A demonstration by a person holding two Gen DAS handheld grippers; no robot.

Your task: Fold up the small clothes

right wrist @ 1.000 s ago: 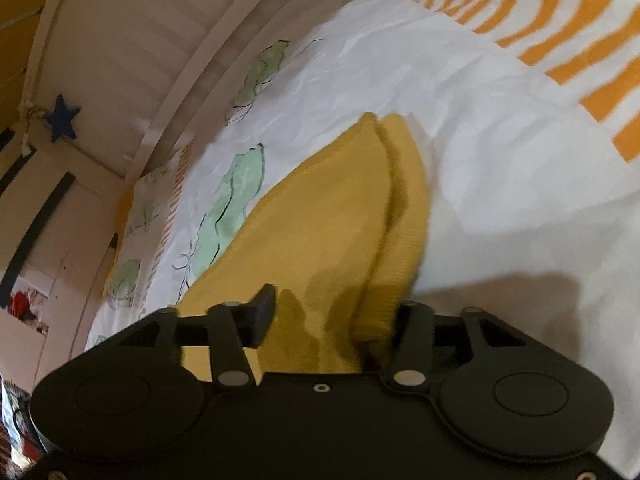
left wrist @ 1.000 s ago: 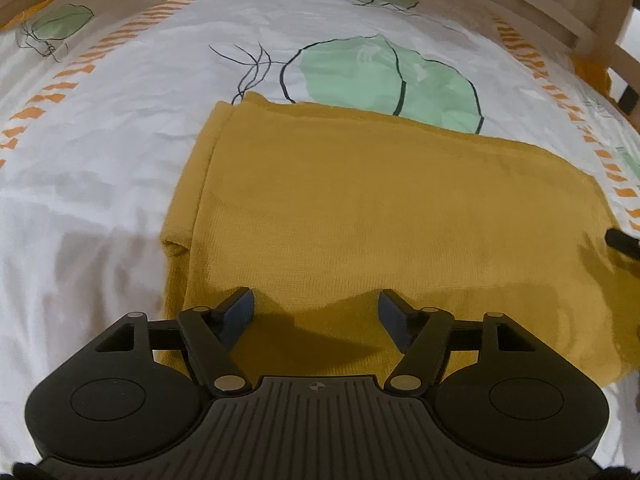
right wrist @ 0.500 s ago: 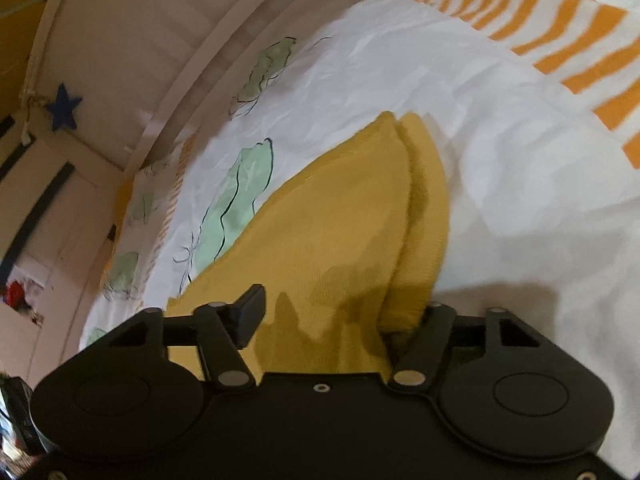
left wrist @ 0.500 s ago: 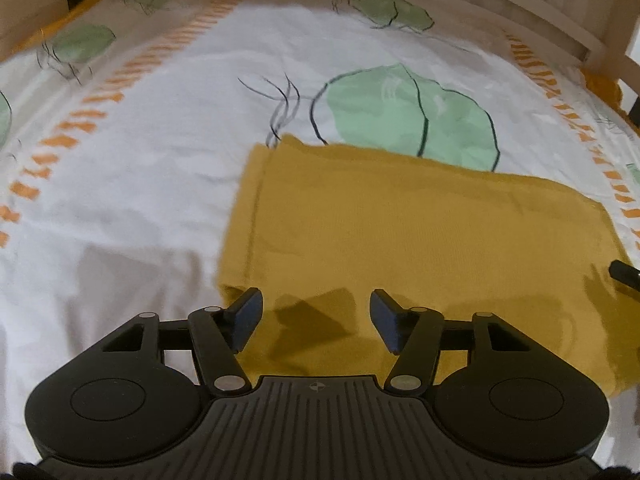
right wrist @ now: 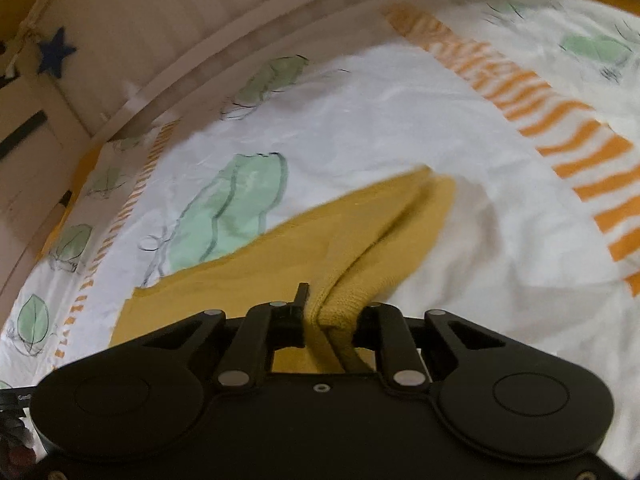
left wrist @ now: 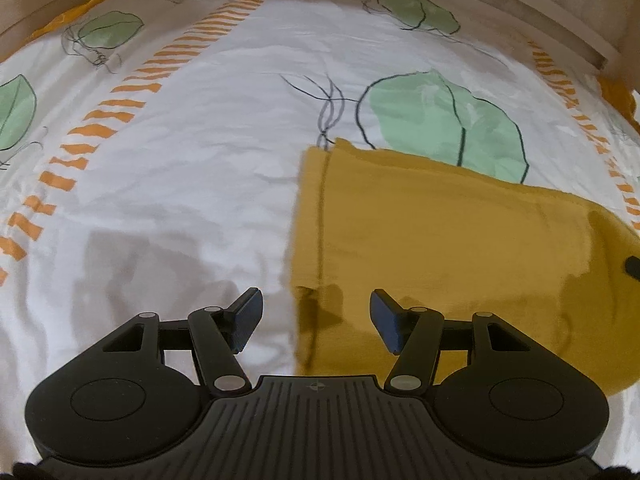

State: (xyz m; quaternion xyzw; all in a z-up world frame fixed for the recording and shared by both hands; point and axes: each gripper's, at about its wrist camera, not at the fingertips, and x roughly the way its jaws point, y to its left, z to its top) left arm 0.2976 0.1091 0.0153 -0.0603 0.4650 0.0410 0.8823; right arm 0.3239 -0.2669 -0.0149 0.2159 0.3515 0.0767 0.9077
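A mustard-yellow knit garment lies folded on a white bed sheet with green leaf prints. My left gripper is open and empty, hovering over the garment's near left corner. My right gripper is shut on the garment's right end and lifts that bunched edge a little off the sheet. A tip of the right gripper shows at the far right of the left wrist view.
The sheet has orange dashed stripes and spreads wide to the left. A wooden bed rail runs along the far side, with a blue star on the wall behind it.
My right gripper has closed on the garment's end and raised it. My left gripper has shifted left, from over the cloth to its left corner, still open.
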